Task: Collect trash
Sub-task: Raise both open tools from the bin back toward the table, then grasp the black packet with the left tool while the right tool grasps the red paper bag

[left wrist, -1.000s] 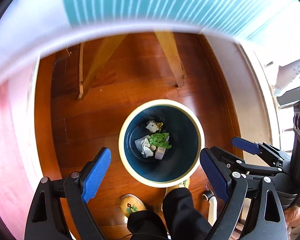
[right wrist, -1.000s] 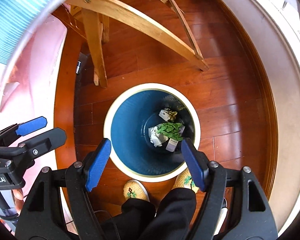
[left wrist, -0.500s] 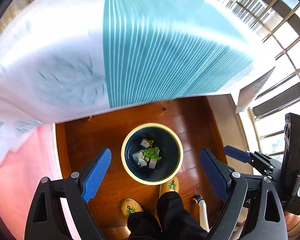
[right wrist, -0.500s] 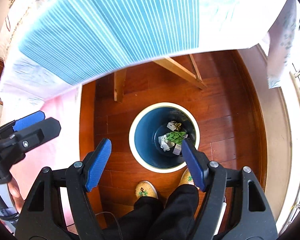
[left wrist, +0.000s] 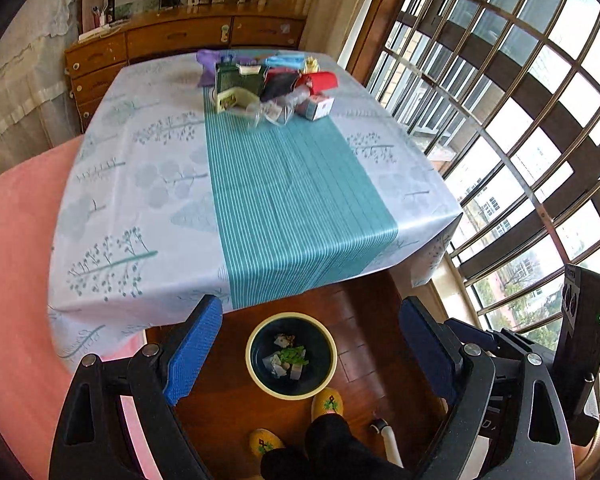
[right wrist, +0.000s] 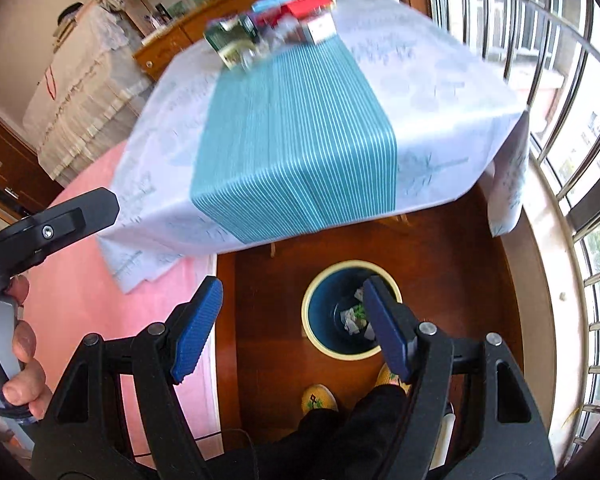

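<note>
A round bin [left wrist: 327, 376] with a cream rim and dark blue inside stands on the wood floor below the table's near edge; it also shows in the right wrist view [right wrist: 320, 340]. Crumpled paper and a green scrap [left wrist: 291, 358] lie in it. My left gripper [left wrist: 312, 356] is open and empty, high above the bin. My right gripper [right wrist: 292, 324] is open and empty too, also high above the floor. A pile of boxes, packets and clear wrappers [left wrist: 272, 86] sits at the table's far end, blurred in the right wrist view [right wrist: 272, 28].
The table [left wrist: 148, 208] wears a pale cloth with a teal striped runner. A pink surface [left wrist: 16, 264] lies left of it. Barred windows [left wrist: 520, 120] run along the right. A wooden dresser [left wrist: 180, 36] stands behind. The person's slippered feet [left wrist: 328, 402] are by the bin.
Both grippers have risen from low over the bin to above table height and tilted up. The tabletop and the pile at its far end have come into view. Both stayed open.
</note>
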`<state>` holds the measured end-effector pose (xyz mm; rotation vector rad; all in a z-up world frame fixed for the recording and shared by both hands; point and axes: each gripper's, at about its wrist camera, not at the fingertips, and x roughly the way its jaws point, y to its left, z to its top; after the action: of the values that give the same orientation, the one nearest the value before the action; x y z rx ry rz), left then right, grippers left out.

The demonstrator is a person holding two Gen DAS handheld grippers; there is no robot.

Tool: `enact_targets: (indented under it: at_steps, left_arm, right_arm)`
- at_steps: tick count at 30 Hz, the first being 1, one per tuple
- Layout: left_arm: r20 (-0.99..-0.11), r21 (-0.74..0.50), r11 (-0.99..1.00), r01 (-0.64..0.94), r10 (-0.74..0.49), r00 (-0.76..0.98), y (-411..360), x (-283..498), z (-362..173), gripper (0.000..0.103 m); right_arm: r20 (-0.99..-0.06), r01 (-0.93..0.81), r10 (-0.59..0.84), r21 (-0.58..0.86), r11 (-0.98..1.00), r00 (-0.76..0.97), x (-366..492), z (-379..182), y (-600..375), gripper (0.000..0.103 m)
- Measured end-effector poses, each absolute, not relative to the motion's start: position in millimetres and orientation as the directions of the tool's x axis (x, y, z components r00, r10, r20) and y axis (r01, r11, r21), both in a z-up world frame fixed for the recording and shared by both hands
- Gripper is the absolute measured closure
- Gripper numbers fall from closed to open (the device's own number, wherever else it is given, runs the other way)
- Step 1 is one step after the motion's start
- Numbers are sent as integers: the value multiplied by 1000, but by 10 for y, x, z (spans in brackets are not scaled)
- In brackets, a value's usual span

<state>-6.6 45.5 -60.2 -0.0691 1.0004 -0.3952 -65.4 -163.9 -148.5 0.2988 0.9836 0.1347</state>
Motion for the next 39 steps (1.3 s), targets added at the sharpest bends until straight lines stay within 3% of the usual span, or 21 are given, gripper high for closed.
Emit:
enact_targets:
  at_steps: [8,19,25,30,39]
  left_arm:
    - [-746,-189,933,307,-340,573,620,-88,377,12]
    - [-736,-195,936,294,-337,587,781,222,963,12]
    - [-753,-173,957,234,-282,594,798,653,953,12]
    - [-776,-178,964,197,-261,574,652,1174,766,22]
    - [-833,-187,976,113,-219,508,-9,2510,284,36]
  right_arm:
    - [-715,-5,223,294,956,663,-701,-599,-1518,33]
    - [-680,-27,177,225,974,712,-337,150,-1290,33]
    - [-699,-20,186,239,971,690,178,131,-1406,33]
    - [-729,-33,244,292,956,640,813,-60,-1625,39]
    - [-766,-98,342,346,933,544,2271,-334,-2230,40]
